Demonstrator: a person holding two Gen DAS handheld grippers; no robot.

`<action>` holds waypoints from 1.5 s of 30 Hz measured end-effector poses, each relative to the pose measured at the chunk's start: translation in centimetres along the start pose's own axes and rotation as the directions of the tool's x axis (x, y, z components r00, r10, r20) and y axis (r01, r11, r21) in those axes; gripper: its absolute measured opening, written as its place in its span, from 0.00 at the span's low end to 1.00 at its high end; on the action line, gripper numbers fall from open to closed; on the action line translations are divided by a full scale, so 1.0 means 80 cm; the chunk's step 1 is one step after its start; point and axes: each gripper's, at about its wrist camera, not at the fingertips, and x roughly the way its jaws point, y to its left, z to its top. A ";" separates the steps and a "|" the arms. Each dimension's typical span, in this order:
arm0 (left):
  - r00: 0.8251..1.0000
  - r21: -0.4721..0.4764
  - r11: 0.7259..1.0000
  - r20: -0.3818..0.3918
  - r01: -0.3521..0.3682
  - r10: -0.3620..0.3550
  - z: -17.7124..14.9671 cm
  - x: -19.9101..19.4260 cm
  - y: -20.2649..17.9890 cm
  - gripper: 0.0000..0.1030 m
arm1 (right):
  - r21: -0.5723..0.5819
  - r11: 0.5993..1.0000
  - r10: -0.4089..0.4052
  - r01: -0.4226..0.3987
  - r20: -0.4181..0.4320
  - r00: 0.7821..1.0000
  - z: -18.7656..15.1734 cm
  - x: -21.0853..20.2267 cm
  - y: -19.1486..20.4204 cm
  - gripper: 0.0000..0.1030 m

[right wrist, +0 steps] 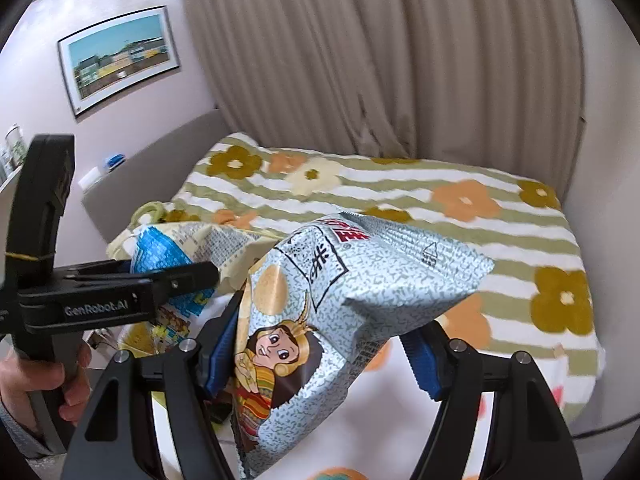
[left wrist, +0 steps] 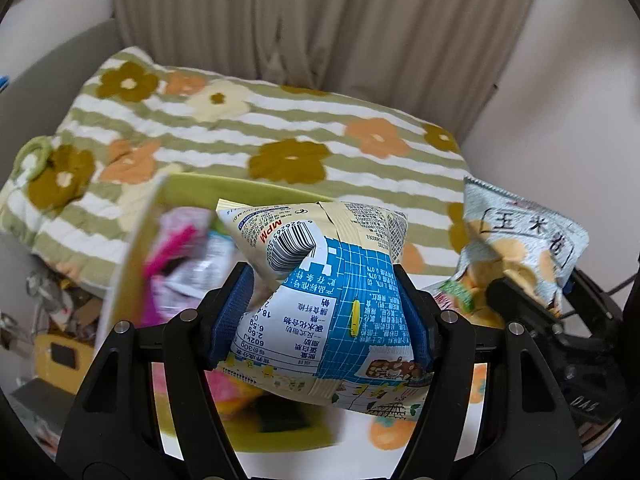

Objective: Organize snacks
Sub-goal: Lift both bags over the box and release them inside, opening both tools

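My left gripper (left wrist: 326, 316) is shut on a blue-and-cream snack bag (left wrist: 320, 280), held in the air over a yellow-green box (left wrist: 188, 188) that holds several pink and white snack packs (left wrist: 184, 264). The same bag shows at the left of the right wrist view (right wrist: 160, 256), pinched by the left gripper (right wrist: 188, 276). My right gripper (right wrist: 320, 356) is shut on a pale blue-grey corn snack bag (right wrist: 360, 288) with a cartoon figure. That bag shows at the right of the left wrist view (left wrist: 520, 240).
A bed with a green-striped flowered blanket (left wrist: 280, 140) fills the space ahead, with beige curtains (right wrist: 380, 52) behind. A framed picture (right wrist: 120, 56) hangs on the left wall. Clutter lies on the floor at the left (left wrist: 60, 312).
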 end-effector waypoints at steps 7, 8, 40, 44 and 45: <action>0.999 -0.029 0.999 -0.033 -0.044 0.043 0.009 0.009 0.103 0.63 | 0.003 1.000 0.023 -0.022 -0.028 0.999 0.023 0.048 0.057 0.66; 0.998 -0.026 0.999 -0.043 -0.048 0.047 0.009 0.013 0.115 0.63 | 0.005 1.000 0.016 -0.016 -0.033 0.999 0.025 0.054 0.065 0.66; 0.996 0.092 0.996 -0.088 0.011 -0.003 0.009 0.050 0.191 1.00 | 0.012 0.999 -0.042 0.046 -0.231 0.972 0.068 0.228 0.112 0.70; 0.996 0.105 0.994 -0.083 -0.007 0.015 -0.003 0.044 0.185 1.00 | 0.051 0.998 -0.026 0.038 -0.220 0.975 0.063 0.229 0.111 0.93; 0.996 0.105 0.994 -0.084 -0.010 0.019 -0.006 0.043 0.183 1.00 | 0.058 0.998 -0.026 0.039 -0.208 0.978 0.062 0.223 0.111 0.94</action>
